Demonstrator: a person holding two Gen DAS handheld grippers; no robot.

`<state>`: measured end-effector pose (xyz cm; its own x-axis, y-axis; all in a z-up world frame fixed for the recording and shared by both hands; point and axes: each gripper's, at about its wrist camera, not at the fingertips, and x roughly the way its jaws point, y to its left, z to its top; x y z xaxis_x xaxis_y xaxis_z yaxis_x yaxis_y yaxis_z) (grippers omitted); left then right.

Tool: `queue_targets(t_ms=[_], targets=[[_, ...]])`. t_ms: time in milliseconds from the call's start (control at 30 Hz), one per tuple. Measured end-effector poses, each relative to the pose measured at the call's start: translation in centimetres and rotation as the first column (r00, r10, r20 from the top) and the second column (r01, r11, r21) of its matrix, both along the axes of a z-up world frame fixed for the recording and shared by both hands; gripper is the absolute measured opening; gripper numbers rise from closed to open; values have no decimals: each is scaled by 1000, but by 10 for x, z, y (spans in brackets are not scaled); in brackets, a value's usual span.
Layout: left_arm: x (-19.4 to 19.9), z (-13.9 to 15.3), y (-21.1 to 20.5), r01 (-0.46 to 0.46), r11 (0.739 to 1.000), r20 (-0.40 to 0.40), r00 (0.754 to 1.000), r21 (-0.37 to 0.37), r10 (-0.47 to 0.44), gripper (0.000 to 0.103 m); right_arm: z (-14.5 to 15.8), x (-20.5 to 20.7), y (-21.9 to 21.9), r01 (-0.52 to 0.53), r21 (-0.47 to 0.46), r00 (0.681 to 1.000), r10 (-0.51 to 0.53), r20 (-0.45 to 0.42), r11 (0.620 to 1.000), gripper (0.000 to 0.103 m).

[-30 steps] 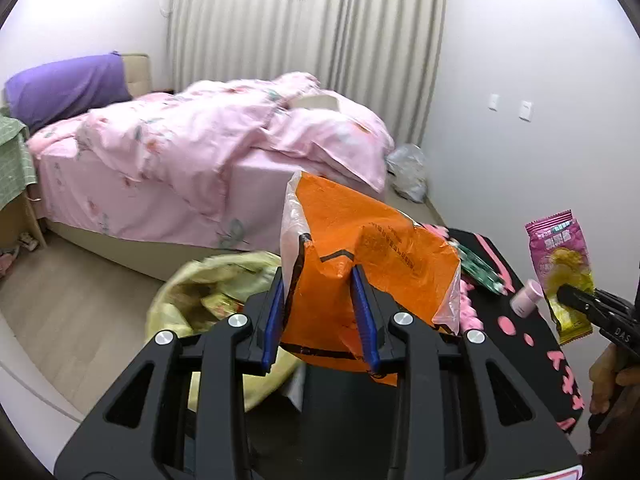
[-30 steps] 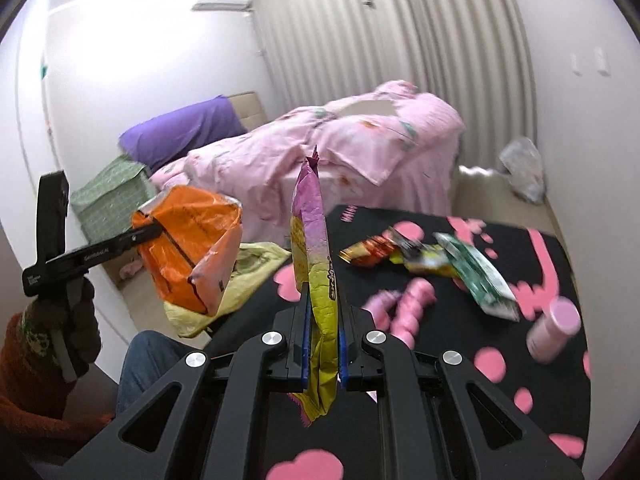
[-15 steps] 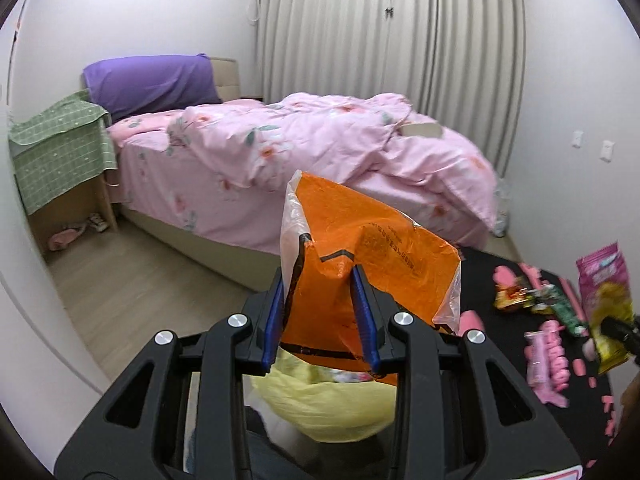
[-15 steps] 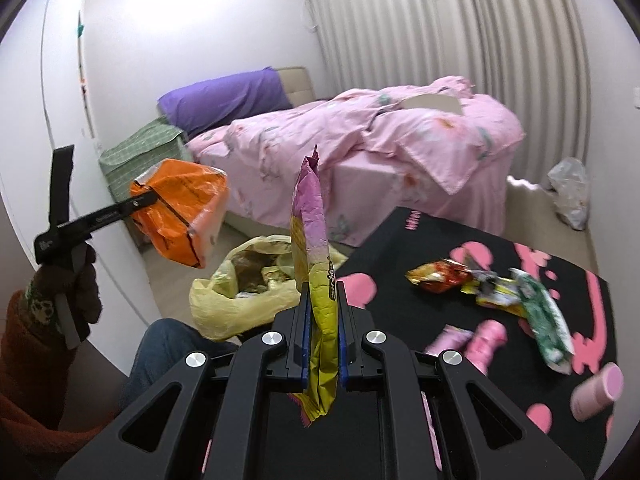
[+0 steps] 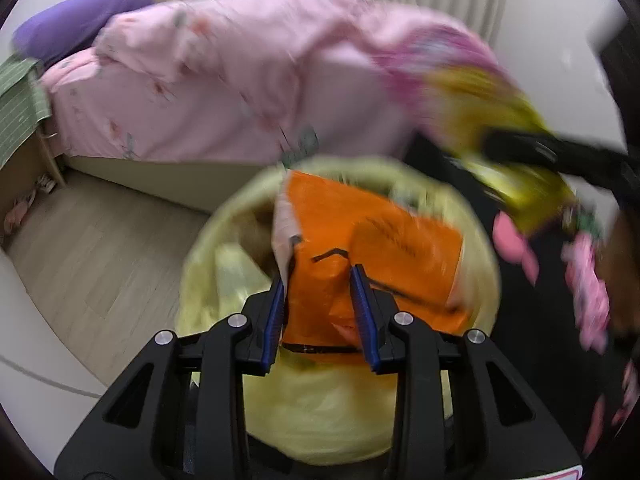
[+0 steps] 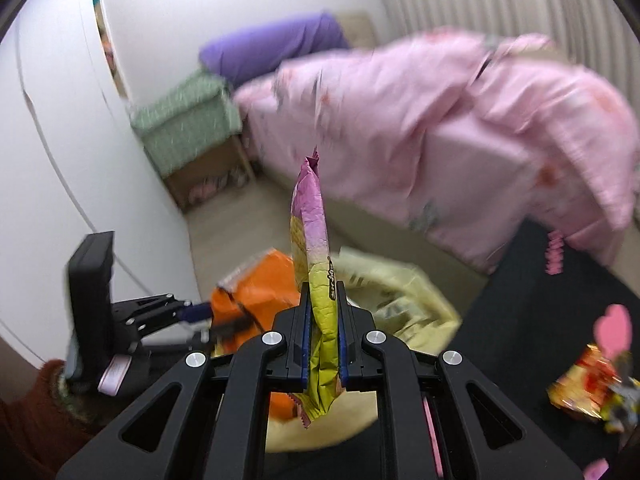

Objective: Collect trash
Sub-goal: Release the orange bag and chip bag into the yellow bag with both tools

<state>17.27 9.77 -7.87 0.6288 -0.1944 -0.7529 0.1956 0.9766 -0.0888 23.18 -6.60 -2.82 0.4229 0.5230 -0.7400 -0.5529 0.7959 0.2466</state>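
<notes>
Far left in my right-hand view: white wardrobe doors (image 6: 52, 128), then a nightstand (image 6: 188, 128) under a green checked cloth. My left gripper (image 5: 320, 304) comes next, pinching the orange bag (image 5: 368, 248) between its blue pads. The bag hangs directly over the open mouth of the yellow trash bag (image 5: 320, 408) on the wood floor (image 5: 100, 260); I can't tell whether the two touch. Behind is the bed with its pink duvet (image 5: 240, 60) and purple pillow (image 5: 76, 16). Moving right, my right gripper (image 6: 322, 344) is clamped on the pink-and-yellow snack wrapper (image 6: 312, 240), held upright, edge toward me, near the trash bag's rim. Far right: black mat with pink shapes (image 6: 540, 320), more wrappers (image 6: 588, 388) lying on it, blurred.
</notes>
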Motion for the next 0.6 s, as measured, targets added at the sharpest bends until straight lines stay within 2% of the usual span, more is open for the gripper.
queue_targets(t_ms=[67, 167, 233, 367, 467, 600], targets=[[3, -16, 2, -10, 999, -46, 999, 47, 12, 31, -25, 10, 14, -38, -60, 997, 34, -63, 998, 12], [12, -27, 14, -58, 998, -84, 995, -4, 58, 30, -53, 17, 29, -90, -118, 988, 74, -137, 989, 12], [20, -28, 15, -77, 997, -75, 994, -2, 77, 29, -71, 20, 38, -122, -155, 978, 92, -187, 980, 12], [38, -30, 10, -89, 996, -78, 993, -17, 88, 29, -90, 24, 46, -138, -224, 973, 90, -212, 965, 12], [49, -33, 3, -67, 997, -87, 994, -27, 65, 29, -95, 30, 38, -103, -217, 971, 50, -236, 971, 12], [56, -37, 1, -48, 997, -107, 993, -65, 41, 29, -93, 25, 33, -104, -239, 977, 54, -207, 965, 12]])
